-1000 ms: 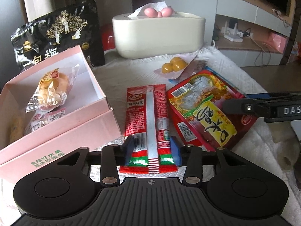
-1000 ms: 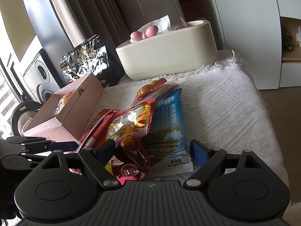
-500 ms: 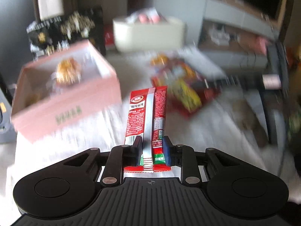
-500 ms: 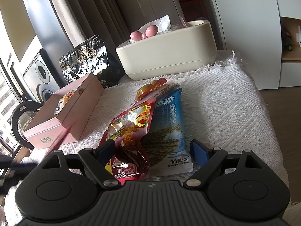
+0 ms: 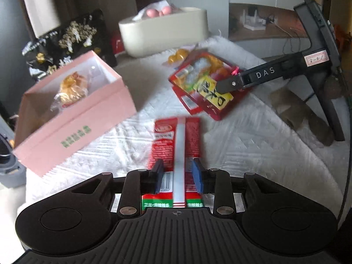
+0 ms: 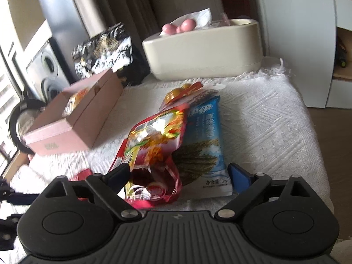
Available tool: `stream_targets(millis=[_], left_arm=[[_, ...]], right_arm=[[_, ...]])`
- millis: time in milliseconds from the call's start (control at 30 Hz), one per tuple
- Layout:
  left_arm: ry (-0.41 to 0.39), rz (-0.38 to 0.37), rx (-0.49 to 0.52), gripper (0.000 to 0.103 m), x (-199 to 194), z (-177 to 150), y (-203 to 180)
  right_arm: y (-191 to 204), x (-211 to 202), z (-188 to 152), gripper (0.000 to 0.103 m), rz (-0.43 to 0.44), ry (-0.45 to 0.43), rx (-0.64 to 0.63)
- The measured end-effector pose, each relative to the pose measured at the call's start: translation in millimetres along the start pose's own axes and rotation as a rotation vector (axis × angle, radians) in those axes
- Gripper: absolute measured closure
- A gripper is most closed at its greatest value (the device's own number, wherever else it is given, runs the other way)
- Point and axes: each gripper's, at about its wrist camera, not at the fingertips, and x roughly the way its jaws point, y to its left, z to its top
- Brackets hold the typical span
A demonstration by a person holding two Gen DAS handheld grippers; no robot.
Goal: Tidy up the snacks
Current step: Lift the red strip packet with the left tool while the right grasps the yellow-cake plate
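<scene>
The red spicy-strip packet (image 5: 177,147) sits between the blue pads of the left hand-held gripper (image 5: 177,175), its far end reaching over the white cloth toward the pink box (image 5: 72,118). The jaws are opening around the packet's near end; whether the pads (image 5: 158,176) still press on it is hard to tell, so the hold looks loose at best. The pink box lies up and left of the packet, open, with a wrapped bun (image 5: 70,89) already inside.

Right of the box, the red-and-yellow snack bag (image 6: 154,136) and the blue seaweed packet (image 6: 203,140) lie overlapped on the cloth, with the right hand-held gripper (image 6: 178,173) straddling their near ends, jaws wide and opening, pads clear of both.

The risk, as I judge it: the slack left grip may drop the packet short of the box. The right side may catch two bags at once, since they overlap, or snag the cloth.
</scene>
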Motion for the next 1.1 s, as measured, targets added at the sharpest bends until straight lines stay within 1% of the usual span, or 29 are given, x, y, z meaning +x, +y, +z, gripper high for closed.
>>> stream_targets(millis=[100, 167, 233, 300, 333, 367, 400, 467, 533, 667, 733, 833, 900, 933, 967, 1000, 1033, 1067, 1100], left_arm=[[0.000, -0.063, -0.017, 0.053, 3.0, 1.0, -0.1], [0.002, -0.108, -0.015, 0.030, 6.1, 0.7, -0.5], [0.006, -0.145, 0.000, 0.020, 7.4, 0.7, -3.4], [-0.004, -0.151, 0.010, 0.020, 4.9, 0.9, -4.4], [-0.021, -0.152, -0.003, 0.022, 2.5, 1.2, -1.5], [-0.034, -0.139, -0.019, 0.024, 0.7, 1.4, 2.1], [-0.039, -0.109, -0.033, 0.024, 0.4, 1.5, 6.0], [-0.010, -0.061, -0.062, 0.024, 6.9, 0.3, 15.3], [0.041, -0.044, -0.083, 0.023, 17.7, -1.7, 20.9], [0.011, -0.076, -0.113, 0.023, 21.8, 1.1, 24.2], [-0.031, -0.112, -0.119, 0.022, 26.5, 0.2, 25.1], [-0.064, -0.117, -0.085, 0.022, 26.9, -5.7, 22.4], [-0.060, -0.119, -0.088, 0.028, 23.6, -5.3, 23.8], [-0.066, -0.115, -0.105, 0.041, 20.6, -5.5, 26.4], [-0.072, -0.123, -0.125, 0.047, 19.4, -5.9, 31.7], [-0.075, -0.143, -0.151, 0.048, 17.3, -7.2, 37.4], [-0.079, -0.168, -0.186, 0.050, 15.4, -9.1, 44.2], [-0.085, -0.183, -0.220, 0.050, 13.1, -11.4, 50.3], [-0.094, -0.184, -0.250, 0.050, 10.4, -13.6, 56.3]], right_arm=[[7.5, 1.2, -2.8, 0.004, -0.018, 0.012, -0.053], [7.8, 1.9, -2.9, 0.003, -0.018, 0.012, -0.059], [7.6, 2.5, -3.0, 0.002, -0.013, 0.014, -0.066], [8.2, 2.4, -3.7, 0.002, -0.013, 0.014, -0.072], [8.1, 2.3, -3.7, 0.002, -0.012, 0.014, -0.073], [7.9, 2.1, -3.7, 0.002, -0.011, 0.014, -0.073], [7.7, 2.0, -3.8, 0.002, -0.010, 0.014, -0.073], [8.6, 2.2, -4.2, 0.002, -0.012, 0.015, -0.076], [10.3, 3.4, -4.0, 0.000, -0.015, 0.020, -0.087], [16.2, 6.3, -3.3, 0.000, -0.034, 0.043, -0.130], [17.6, 7.4, -2.0, 0.000, -0.035, 0.064, -0.157], [17.1, 8.0, 0.7, 0.000, -0.034, 0.084, -0.160], [19.3, 7.9, 0.2, 0.000, -0.043, 0.091, -0.173], [20.1, 8.1, 0.4, 0.000, -0.042, 0.095, -0.183], [19.3, 7.2, 1.3, 0.000, -0.036, 0.101, -0.184], [18.7, 6.4, 2.9, 0.001, -0.034, 0.110, -0.177], [18.8, 3.6, 5.3, 0.004, -0.039, 0.118, -0.169], [20.2, -0.9, 8.3, 0.006, -0.049, 0.113, -0.167], [23.2, -6.6, 11.4, 0.007, -0.063, 0.089, -0.180]])
